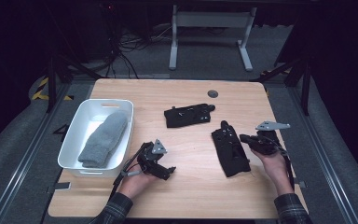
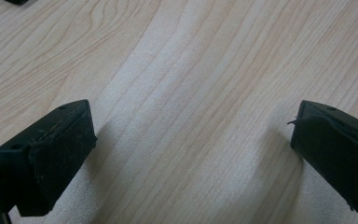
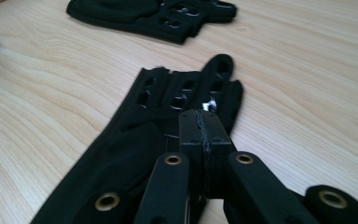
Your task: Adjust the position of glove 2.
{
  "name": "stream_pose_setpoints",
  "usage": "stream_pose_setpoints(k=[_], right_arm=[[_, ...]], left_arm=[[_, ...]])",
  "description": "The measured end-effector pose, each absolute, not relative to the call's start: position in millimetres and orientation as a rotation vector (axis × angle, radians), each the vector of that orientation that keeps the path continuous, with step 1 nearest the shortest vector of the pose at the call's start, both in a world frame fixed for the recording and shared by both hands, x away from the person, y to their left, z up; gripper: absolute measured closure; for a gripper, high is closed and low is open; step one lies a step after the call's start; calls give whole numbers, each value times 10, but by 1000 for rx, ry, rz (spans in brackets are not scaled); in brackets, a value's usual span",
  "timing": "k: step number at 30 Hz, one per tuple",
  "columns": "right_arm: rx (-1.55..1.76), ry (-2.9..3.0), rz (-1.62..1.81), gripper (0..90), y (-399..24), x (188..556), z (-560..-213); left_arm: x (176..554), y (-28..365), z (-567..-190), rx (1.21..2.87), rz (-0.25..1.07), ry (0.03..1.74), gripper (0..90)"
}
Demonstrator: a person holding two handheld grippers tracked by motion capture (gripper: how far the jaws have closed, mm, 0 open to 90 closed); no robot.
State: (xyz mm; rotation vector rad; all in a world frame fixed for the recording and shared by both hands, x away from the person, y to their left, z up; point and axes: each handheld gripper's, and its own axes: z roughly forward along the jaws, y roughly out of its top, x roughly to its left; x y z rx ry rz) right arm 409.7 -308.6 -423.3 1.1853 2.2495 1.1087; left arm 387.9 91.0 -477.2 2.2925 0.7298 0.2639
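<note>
Broadly, the wooden tabletop (image 1: 186, 186) carries everything. Near its left edge sits a white tub (image 1: 77, 140) with a folded grey sock (image 1: 103, 139) lying inside it. Toward the right edge lies a black fingerless glove (image 1: 230, 151), flat, its finger stubs pointing to the far edge. A second black glove (image 1: 189, 115) lies closer to the far edge, about mid-width, well apart from the first, with bare wood between them. A small dark round cap (image 1: 213, 93) is set into the tabletop near the far edge.

The right gripper (image 1: 249, 139) is at the near glove's right side, over its finger end; in the right gripper view its jaws (image 3: 200, 126) are clenched together with nothing seen between them, the glove (image 3: 135, 154) lying just behind and below the tips, the other glove (image 3: 154, 14) beyond. Whether the tips touch the fabric cannot be told.

The left gripper (image 1: 165, 171) rests by the near edge, just right of the tub, released: in the left gripper view its jaws stand wide apart over bare wood (image 2: 191, 116), with nothing between them.
</note>
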Motion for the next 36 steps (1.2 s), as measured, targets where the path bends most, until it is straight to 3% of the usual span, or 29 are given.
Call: stream_pose_setpoints(k=[9,22,36], right_arm=[[1159,2363,1032,900,-2812,4297,-4384],[1221,2395,1027,900,-2900,4307,-4544],[1187,2446,983,900,-2764,3993,-4522]], left_arm=[[3877,910,-4773,2292,265,730,2],[3881,910,-4773,2294,263,726,0],[3880,911,-4773,2293,265,727,1]])
